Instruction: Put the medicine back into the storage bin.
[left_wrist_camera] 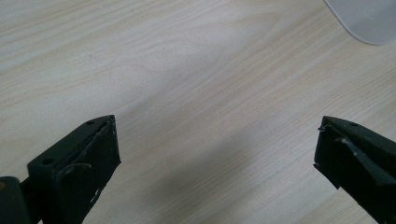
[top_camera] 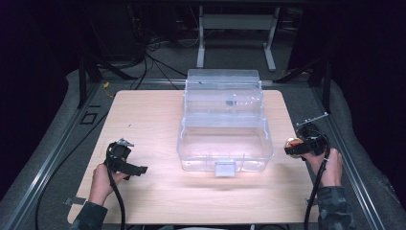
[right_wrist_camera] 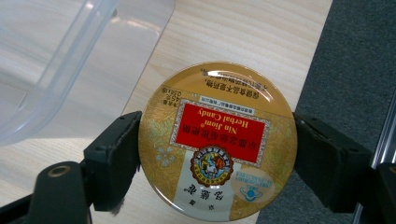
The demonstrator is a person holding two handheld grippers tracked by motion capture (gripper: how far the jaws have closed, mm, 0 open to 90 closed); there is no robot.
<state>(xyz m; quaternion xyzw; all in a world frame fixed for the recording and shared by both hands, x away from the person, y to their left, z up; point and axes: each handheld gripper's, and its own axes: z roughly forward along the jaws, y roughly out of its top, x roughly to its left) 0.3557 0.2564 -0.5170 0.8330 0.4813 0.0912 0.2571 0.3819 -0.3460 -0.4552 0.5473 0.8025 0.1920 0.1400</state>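
Left hand: near the front-left corner of the surface, wrapped around the left tool's handle; dark sleeve at the front edge.
Left tool: over the front-left part of the surface, pointing toward the box. Released: in the left gripper view the two black jaws stand wide apart with bare light wood grain between them and nothing in the grip. A rounded clear plastic corner shows at the top right of that view.
Cable: black, trails from the left tool back over the front edge.
Box: clear plastic, lid open and leaning back, on the middle of the surface toward the far edge; a latch tab on its front wall faces the front edge. Looks empty, though the walls are see-through and hard to read.
Tin: round, gold, red label reading "Nin Jom Herbal Candy", seen upside down. Held above the right edge of the surface, part of it over the grey floor beyond; the box's right wall lies just beside it.
Right tool: clenched on the tin, one jaw pressed against each side of its rim, at the right edge of the surface beside the box's front-right corner.
Right hand: past the right edge, gripping the right tool's handle; patterned sleeve.
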